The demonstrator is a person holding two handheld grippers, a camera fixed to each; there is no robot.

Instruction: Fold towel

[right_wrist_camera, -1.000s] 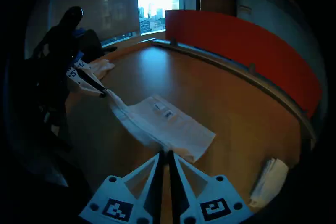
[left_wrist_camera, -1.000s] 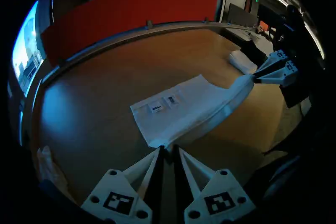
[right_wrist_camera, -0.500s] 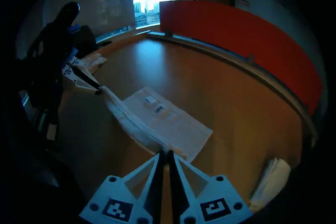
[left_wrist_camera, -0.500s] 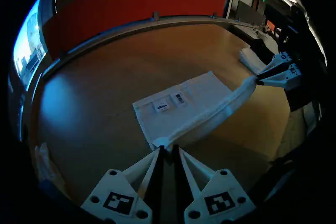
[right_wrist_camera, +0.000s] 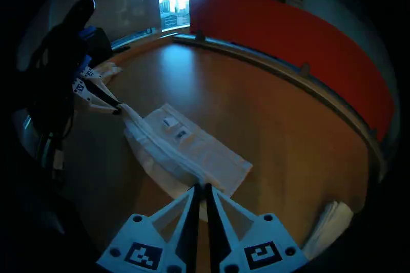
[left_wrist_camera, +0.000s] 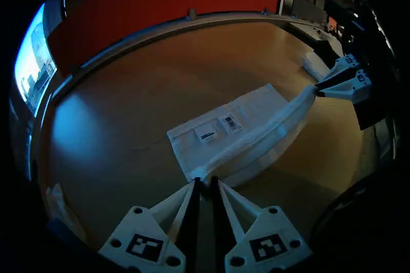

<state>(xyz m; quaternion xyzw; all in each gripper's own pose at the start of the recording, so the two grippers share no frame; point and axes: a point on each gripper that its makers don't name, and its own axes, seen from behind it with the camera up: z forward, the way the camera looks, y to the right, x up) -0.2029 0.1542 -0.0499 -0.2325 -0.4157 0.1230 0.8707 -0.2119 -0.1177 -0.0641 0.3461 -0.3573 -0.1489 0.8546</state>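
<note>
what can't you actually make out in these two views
Left gripper view: tags on the towel, too small to read.
Right gripper view: white pile at lower right, dim and cut by the edge.
How much cloth the left gripper and right gripper pinch: hidden by their own fingers.
Right gripper view: person at left, a dark silhouette.

A: R gripper (right_wrist_camera: pixel 201 187) status?
B: Fingers closed on near towel (right_wrist_camera: pixel 189 151) corner, that edge lifted off table (right_wrist_camera: pixel 287 134).
A: Far end?
B: L gripper (right_wrist_camera: pixel 117 109) pinches other corner, upper left. Rest lies flat, 2 labels (right_wrist_camera: pixel 174 127) up. Also folded stack (right_wrist_camera: pixel 328 224) lower right, well apart.
</note>
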